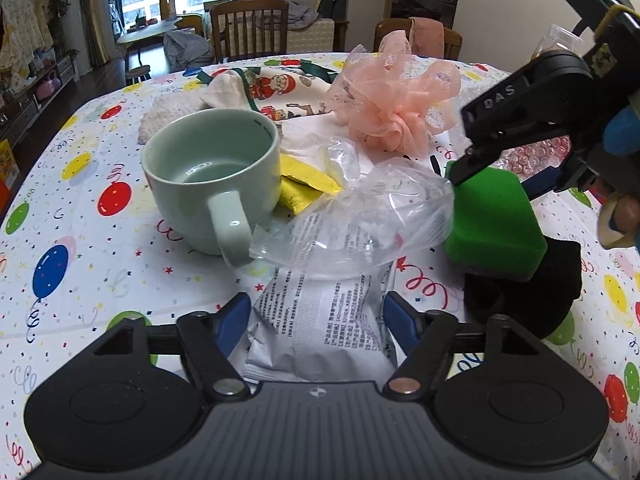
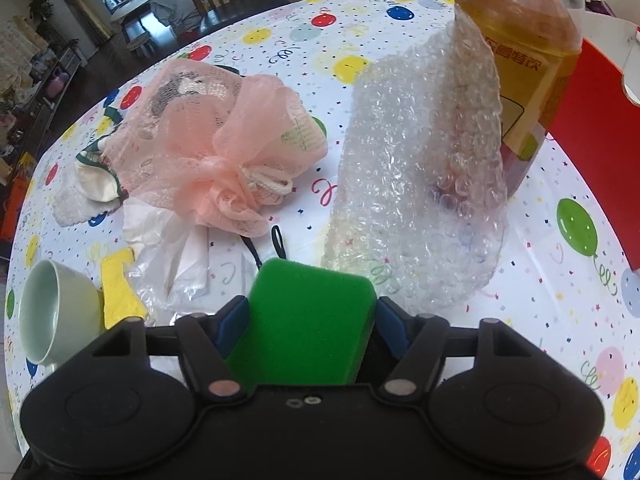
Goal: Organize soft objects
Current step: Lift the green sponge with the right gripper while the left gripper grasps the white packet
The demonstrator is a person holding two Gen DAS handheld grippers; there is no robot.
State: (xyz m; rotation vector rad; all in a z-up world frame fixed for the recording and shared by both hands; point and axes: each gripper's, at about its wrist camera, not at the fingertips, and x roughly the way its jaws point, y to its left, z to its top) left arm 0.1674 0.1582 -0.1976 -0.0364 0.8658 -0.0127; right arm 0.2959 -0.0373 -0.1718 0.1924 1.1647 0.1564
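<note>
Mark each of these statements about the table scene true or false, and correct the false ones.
1. The right gripper is shut on the green sponge. True.
2. The left gripper holds a white packet. True.
3. The mug lies on its side. False: it stands upright.
4. The peach mesh pouf sits inside the mug. False: it lies on the tablecloth.
5. Bubble wrap leans against the bottle. True.

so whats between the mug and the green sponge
In the left wrist view, a clear plastic bag lies between the mug and the green sponge, with a yellow cloth tucked right beside the mug.
</note>
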